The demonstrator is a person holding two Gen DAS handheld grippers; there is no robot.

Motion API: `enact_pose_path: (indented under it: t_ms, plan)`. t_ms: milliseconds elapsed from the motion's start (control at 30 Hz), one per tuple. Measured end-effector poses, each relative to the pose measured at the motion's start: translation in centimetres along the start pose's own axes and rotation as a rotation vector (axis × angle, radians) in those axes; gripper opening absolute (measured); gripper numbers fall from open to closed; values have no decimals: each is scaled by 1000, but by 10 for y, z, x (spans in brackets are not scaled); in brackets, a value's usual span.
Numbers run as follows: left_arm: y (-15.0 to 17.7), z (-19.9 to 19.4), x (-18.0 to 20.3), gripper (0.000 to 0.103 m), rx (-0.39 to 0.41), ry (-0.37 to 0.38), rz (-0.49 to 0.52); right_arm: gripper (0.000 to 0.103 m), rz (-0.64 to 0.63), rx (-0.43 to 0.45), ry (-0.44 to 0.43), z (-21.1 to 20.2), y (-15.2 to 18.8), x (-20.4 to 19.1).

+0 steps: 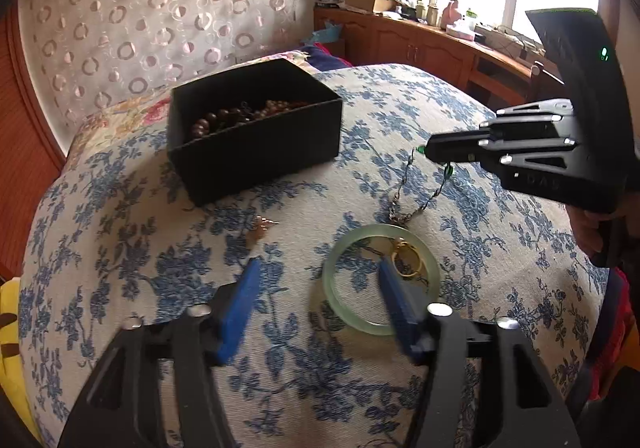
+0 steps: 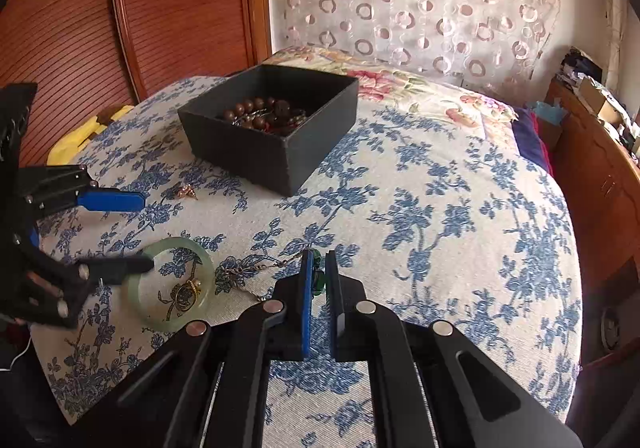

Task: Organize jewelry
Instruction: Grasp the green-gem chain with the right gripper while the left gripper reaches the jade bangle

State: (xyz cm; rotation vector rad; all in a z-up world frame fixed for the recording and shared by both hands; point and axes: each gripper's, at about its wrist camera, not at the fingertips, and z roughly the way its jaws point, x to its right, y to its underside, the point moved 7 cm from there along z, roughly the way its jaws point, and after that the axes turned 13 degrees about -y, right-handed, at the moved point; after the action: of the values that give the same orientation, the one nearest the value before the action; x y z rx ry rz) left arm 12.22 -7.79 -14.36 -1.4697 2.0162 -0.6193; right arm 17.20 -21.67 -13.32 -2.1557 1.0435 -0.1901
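Observation:
A black box (image 1: 256,136) (image 2: 276,128) with brown bead strings inside sits on the floral bedspread. My right gripper (image 2: 319,266) (image 1: 424,150) is shut on the green-beaded end of a thin chain necklace (image 1: 408,188) (image 2: 256,268) and holds it a little above the cloth; the chain trails down to the bed. A pale green jade bangle (image 1: 380,280) (image 2: 176,284) lies flat with a gold ring (image 1: 406,258) (image 2: 186,292) inside it. My left gripper (image 1: 316,272) (image 2: 142,232) is open; one finger is over the bangle. A small gold earring (image 1: 262,226) (image 2: 186,191) lies near the box.
The bed has a floral pillow (image 2: 400,84) behind the box and a yellow item (image 2: 80,136) at its left edge. A wooden cabinet (image 1: 440,48) with clutter runs under the window. A wooden wardrobe (image 2: 120,8) stands behind.

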Motion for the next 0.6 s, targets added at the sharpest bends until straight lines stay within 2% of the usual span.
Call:
enact_pose_path:
  t_ms: [133,433,533,600]
  plan:
    - [-3,-1,11,75,8,18,8,7,4,16,13,-8,-1,5]
    - [2,10,35,76,-37,60,56,7,6,43,24,-19,-6,6]
    - [4,13,38,82,-44,56,75,7,1,48,26,-20,-8,4]
    - [5,13,40,82,-44,50,87,7,-2,50,26,-20,-9,2]
